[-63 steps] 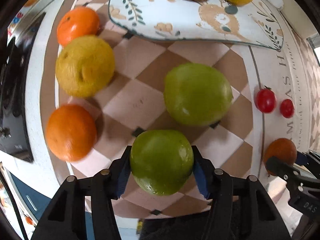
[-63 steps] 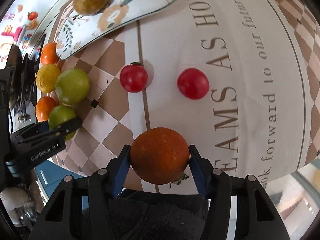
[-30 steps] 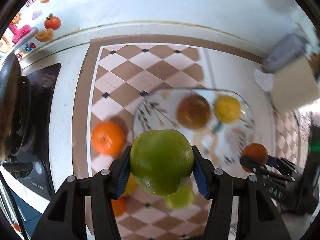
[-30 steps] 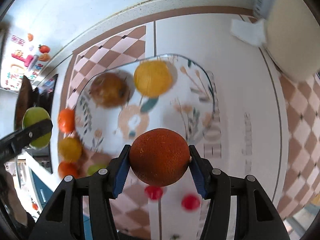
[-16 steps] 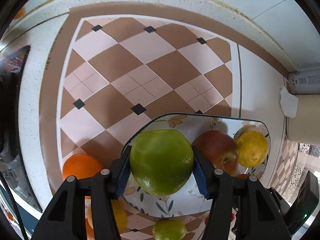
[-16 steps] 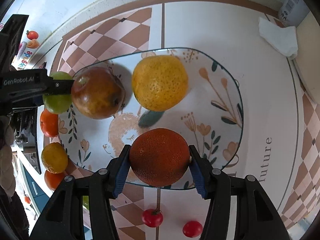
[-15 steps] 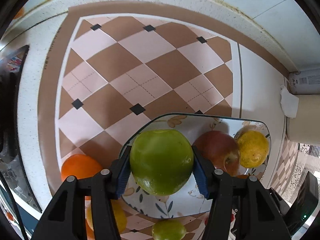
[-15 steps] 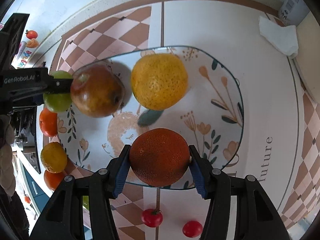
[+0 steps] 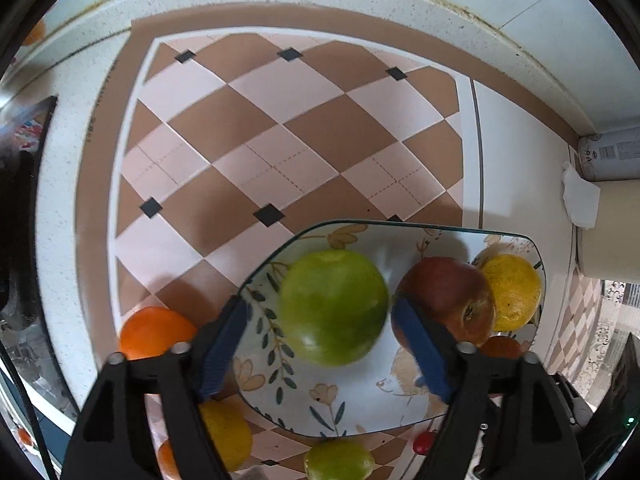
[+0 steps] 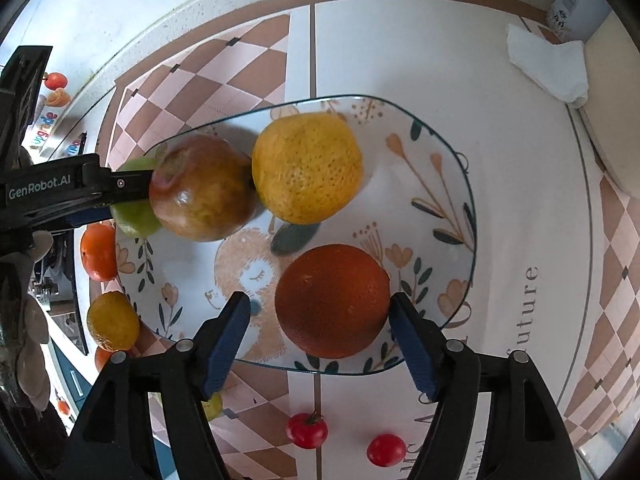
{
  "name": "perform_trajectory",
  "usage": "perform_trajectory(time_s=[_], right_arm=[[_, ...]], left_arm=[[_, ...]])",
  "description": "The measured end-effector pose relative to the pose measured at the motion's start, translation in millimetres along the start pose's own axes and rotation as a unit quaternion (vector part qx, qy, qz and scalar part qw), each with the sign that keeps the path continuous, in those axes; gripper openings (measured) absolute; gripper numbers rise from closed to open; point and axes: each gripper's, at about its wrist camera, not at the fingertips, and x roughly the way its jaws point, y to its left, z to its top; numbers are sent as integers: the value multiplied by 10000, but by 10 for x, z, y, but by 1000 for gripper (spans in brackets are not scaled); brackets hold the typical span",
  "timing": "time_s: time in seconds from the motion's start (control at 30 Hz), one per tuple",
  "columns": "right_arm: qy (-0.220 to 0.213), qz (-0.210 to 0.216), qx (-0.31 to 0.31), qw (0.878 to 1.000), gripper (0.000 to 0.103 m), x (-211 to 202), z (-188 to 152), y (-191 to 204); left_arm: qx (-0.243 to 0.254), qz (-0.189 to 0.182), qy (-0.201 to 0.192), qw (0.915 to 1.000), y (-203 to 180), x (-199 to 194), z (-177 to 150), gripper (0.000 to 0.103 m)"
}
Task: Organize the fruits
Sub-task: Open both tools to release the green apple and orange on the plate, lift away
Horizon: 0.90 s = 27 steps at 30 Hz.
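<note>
Between opening left gripper (image 9: 320, 342), green apple (image 9: 334, 307)

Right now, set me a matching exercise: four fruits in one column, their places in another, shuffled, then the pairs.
Fruits:
1. green apple
2. dark orange
3. red apple
4. cherry tomatoes

Places:
A. on the mat, off the plate
B. on the plate between the opening left gripper jaws
C. on the plate between the opening right gripper jaws
D. on the plate, touching the yellow orange

Pairs: 1-B, 2-C, 3-D, 4-A
</note>
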Motion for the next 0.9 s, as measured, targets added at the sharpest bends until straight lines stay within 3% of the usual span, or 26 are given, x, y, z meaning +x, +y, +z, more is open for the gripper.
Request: perform_trajectory(time_s=[0.13,0.4,0.73,0.9], right_arm=[[-139,-134,53,9998,88,-133,-46,-21],[-432,-469,-10,9980,90,-426,-192,-18],[-893,-510,-138,9946,90,-851,-640,165],[-1116,-532,-194,9921,90,-1102,-882,216]], left_arm=[[11,143,-123,9998,23,-104,-88,83],[241,668,-557,9959,-113,-364,-500,83],[280,426,-934,9943,-127,-869,-1185,83],[368,475,-1277,9900,-129,-1184,-1424,83]])
